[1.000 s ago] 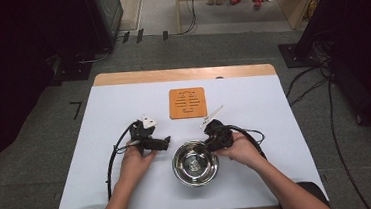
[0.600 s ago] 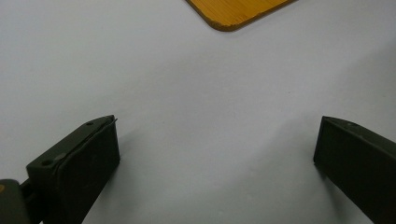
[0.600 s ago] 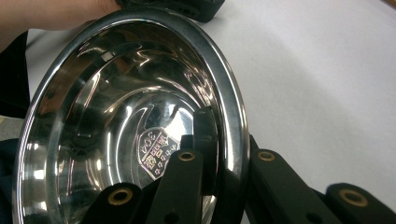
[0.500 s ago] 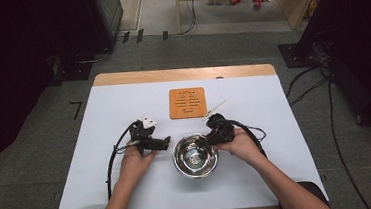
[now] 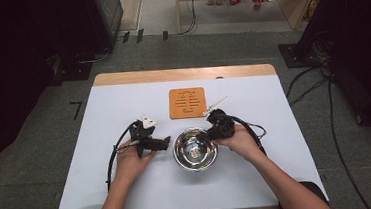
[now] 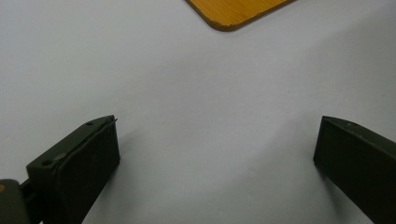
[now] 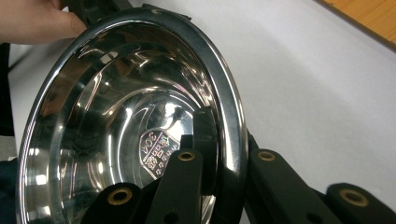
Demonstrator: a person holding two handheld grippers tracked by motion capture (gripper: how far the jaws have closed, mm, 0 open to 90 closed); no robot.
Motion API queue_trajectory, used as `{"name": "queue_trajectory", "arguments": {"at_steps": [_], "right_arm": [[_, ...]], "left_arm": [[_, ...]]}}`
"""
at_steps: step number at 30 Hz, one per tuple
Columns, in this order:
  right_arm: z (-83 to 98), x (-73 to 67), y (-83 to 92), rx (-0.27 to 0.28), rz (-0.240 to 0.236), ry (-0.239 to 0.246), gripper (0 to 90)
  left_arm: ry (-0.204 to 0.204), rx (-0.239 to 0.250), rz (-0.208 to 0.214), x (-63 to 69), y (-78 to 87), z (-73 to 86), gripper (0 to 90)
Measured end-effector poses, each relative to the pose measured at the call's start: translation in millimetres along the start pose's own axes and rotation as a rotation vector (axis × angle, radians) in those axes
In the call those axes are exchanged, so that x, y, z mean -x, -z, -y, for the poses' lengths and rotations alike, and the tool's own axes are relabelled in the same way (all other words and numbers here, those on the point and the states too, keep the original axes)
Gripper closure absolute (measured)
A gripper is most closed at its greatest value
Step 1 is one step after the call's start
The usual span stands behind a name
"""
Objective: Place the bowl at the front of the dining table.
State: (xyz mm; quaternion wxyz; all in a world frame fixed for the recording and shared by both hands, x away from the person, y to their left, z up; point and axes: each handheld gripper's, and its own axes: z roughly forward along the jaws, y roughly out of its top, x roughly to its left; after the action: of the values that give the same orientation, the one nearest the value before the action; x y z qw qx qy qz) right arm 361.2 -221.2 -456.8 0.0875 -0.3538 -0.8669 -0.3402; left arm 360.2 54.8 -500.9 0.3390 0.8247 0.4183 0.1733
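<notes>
Left side first: the left claw (image 5: 162, 144) is resting in the person's left hand (image 5: 132, 161) on the white surface (image 5: 285, 126), its jaws standing wide apart with bare surface between them and nothing held; in the left gripper view a corner of the orange trivet (image 6: 233, 11) is showing beyond them. Centre: the steel bowl (image 5: 195, 148) is sitting near the front of the surface, just short of the orange trivet (image 5: 187, 103), which is lying flat further back with nothing on it. The bowl is carrying no contents; the right gripper view is showing a bare polished interior with a stamped mark at the bottom (image 7: 159, 147). Right side: the right claw (image 5: 212, 132) is pinching the bowl's rim (image 7: 233, 126), one jaw lying inside the wall and the other outside, closed on the metal. Judged step: the grasp on the bowl is in hand, a lift not yet showing, since the bowl is looking level on the surface. The likely next move is raising the bowl and carrying it back onto the trivet; that is calling for a firm hold on the thin, slick rim, which could let the bowl tilt or slip, and for setting it down centred on the slats.
</notes>
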Motion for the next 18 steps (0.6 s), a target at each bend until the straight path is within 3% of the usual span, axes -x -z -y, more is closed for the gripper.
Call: {"name": "queue_trajectory", "arguments": {"at_steps": [18], "right_arm": [[-8.3,5.3,-9.1,0.038,0.027,-0.01,87.5]], "left_arm": [[0.0,0.0,-0.002,0.3,0.0,0.0,0.1]]}}
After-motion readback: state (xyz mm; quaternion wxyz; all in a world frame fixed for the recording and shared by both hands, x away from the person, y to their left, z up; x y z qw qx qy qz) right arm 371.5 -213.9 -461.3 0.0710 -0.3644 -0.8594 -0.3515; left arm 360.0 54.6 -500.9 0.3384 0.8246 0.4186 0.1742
